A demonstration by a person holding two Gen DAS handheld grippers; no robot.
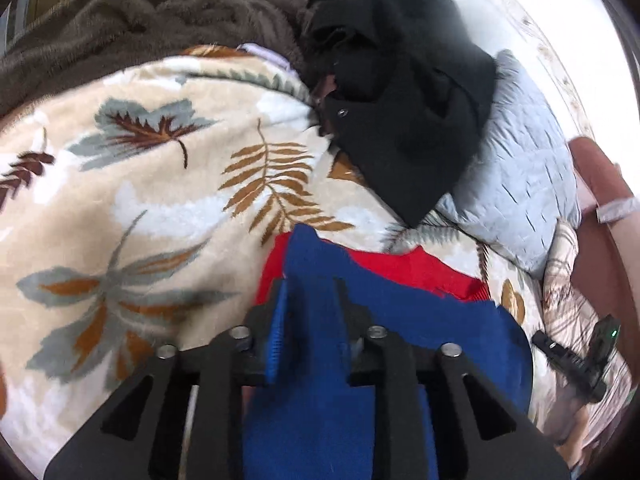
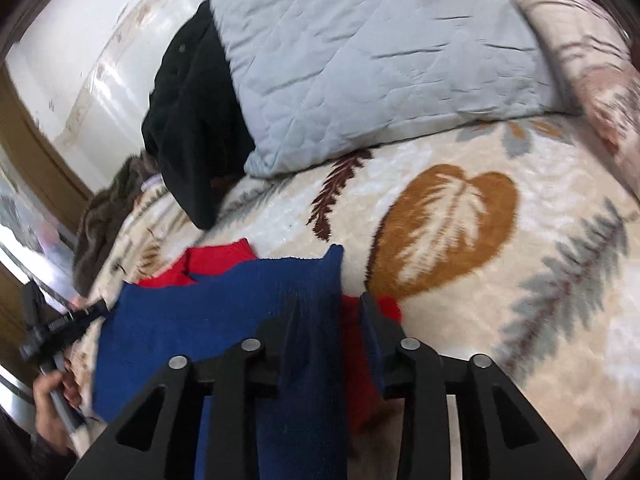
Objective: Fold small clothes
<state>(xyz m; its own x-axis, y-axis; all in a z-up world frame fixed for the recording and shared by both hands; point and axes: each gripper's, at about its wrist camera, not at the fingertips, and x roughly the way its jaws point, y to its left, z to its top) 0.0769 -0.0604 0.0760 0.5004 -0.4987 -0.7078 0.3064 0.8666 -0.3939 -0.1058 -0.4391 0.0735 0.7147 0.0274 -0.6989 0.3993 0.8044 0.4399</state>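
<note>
Leaf blanket (image 1: 160, 208), blue cloth (image 1: 320, 400) hiding tongs' grip, blurry

two close wrist views angled down at the leaf-print blanket (image 1: 152, 200), sharing the blue cloth (image 2: 224, 304)

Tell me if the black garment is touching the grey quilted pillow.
Touching. The right wrist view shows the black garment lying right against the pillow, its edge tucked under the pillow's side with no gap.

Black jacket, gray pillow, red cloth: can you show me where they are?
black jacket (image 1: 404, 92), left wrist view, on its crumpled middle.
gray pillow (image 2: 380, 48), right wrist view, on its quilted top.
red cloth (image 1: 416, 268), left wrist view, on the part showing beyond the blue cloth (image 1: 320, 264).
</note>
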